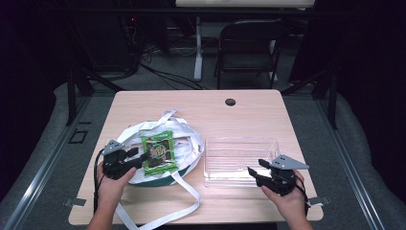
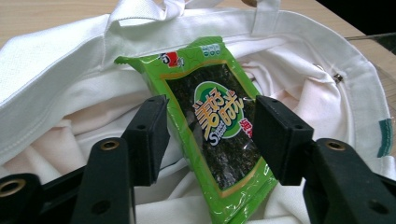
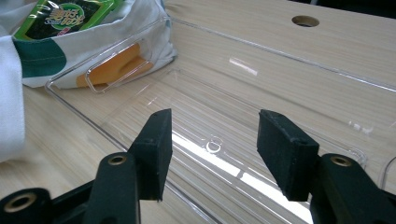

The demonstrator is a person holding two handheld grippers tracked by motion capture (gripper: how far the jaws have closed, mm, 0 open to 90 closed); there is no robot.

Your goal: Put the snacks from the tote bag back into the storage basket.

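Observation:
A green seaweed snack packet (image 1: 159,153) (image 2: 215,121) is tilted over the open mouth of a white cloth tote bag (image 1: 186,139) (image 2: 60,70). My left gripper (image 1: 139,155) (image 2: 208,135) reaches in from the packet's left side. Its two black pads press on the packet's long edges. A clear plastic tray (image 1: 239,141) (image 3: 107,133) stands empty to the right of the bag. My right gripper (image 1: 253,171) (image 3: 212,144) hovers over the tray's near right corner, jaws wide apart with nothing between them.
The bag's long white strap (image 1: 189,194) loops across the table toward the front edge. A cable hole (image 1: 230,102) (image 3: 305,21) sits near the table's far edge. A dark folding chair (image 1: 249,43) stands beyond the table. The bag has green and orange print (image 3: 114,65) beside the tray.

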